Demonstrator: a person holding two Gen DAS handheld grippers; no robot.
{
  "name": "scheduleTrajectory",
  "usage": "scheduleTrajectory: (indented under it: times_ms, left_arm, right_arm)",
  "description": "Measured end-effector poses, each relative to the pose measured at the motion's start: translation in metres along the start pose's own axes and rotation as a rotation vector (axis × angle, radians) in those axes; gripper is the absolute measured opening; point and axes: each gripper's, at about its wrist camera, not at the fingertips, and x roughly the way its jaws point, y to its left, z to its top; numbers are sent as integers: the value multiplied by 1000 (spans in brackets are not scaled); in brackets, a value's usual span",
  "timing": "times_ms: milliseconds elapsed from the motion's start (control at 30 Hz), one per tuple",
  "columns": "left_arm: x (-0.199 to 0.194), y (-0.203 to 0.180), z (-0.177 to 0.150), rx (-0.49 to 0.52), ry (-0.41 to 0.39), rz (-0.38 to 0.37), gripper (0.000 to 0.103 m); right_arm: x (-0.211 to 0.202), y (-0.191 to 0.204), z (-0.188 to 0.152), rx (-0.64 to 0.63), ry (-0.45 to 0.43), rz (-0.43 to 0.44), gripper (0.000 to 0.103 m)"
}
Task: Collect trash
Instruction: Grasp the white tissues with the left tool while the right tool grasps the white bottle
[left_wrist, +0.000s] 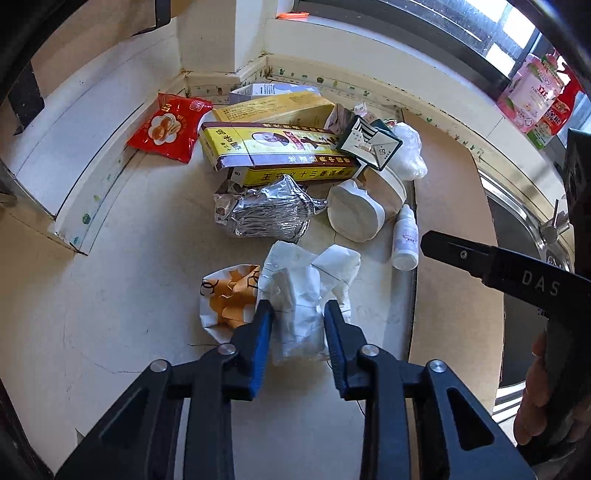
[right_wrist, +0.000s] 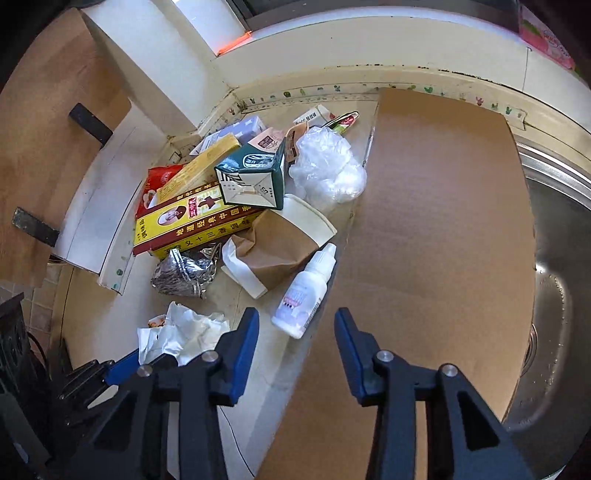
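Observation:
A heap of trash lies on the pale counter. My left gripper is open, its blue fingers on either side of a crumpled white paper wrapper, which also shows in the right wrist view. An orange-and-white wrapper lies just left of it. My right gripper is open and empty, just in front of a small white dropper bottle, also in the left view. Behind lie crumpled foil, a crushed paper cup, yellow-and-red boxes, a green carton, a red snack bag and a clear plastic bag.
A brown cardboard sheet covers the counter to the right. A steel sink lies beyond it. Walls and a window sill close the back and left. Pink and red packets stand on the sill.

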Motion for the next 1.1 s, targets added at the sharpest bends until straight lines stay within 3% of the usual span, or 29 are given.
scheduleTrajectory:
  times_ms: [67, 133, 600, 767, 1100]
  left_arm:
    - [2, 2, 0, -6, 5, 9, 13]
    - [3, 5, 0, -17, 11, 2, 11]
    - [-35, 48, -24, -129, -47, 2, 9]
    - [-52, 48, -31, -135, -77, -15, 9]
    - [-89, 44, -48, -92, -133, -21, 9]
  right_arm:
    - [10, -1, 5, 7, 15, 7, 38]
    - [19, 0, 8, 0, 26, -4, 36]
    - [47, 15, 7, -28, 75, -2, 31]
    - [47, 18, 6, -26, 71, -2, 30]
    - [15, 32, -28, -28, 72, 101, 25]
